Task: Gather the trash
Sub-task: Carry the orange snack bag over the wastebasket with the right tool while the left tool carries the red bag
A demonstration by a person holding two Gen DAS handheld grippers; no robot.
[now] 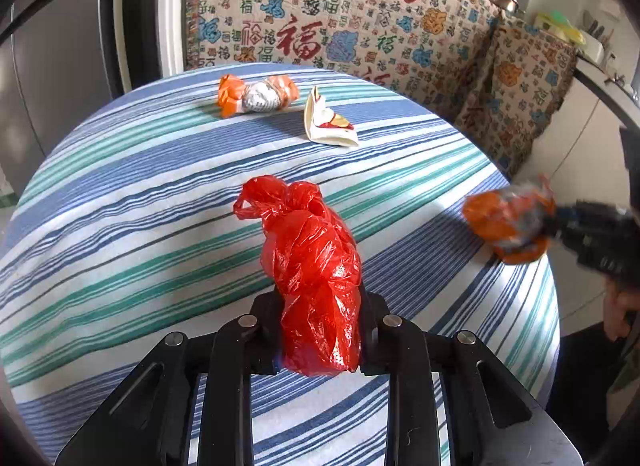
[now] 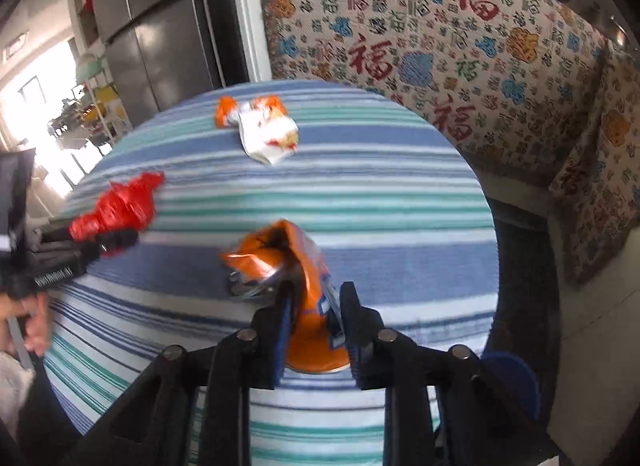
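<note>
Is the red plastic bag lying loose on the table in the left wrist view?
No, the red plastic bag is clamped in the left tool.

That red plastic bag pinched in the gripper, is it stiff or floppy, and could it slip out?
The red plastic bag looks thin and crinkly, so probably floppy and light. It is bunched and knotted into a lump, which likely gives the left gripper something firm to pinch. The glossy film may be slippery, though both fingers press its lower part, so it seems fairly secure.
</note>
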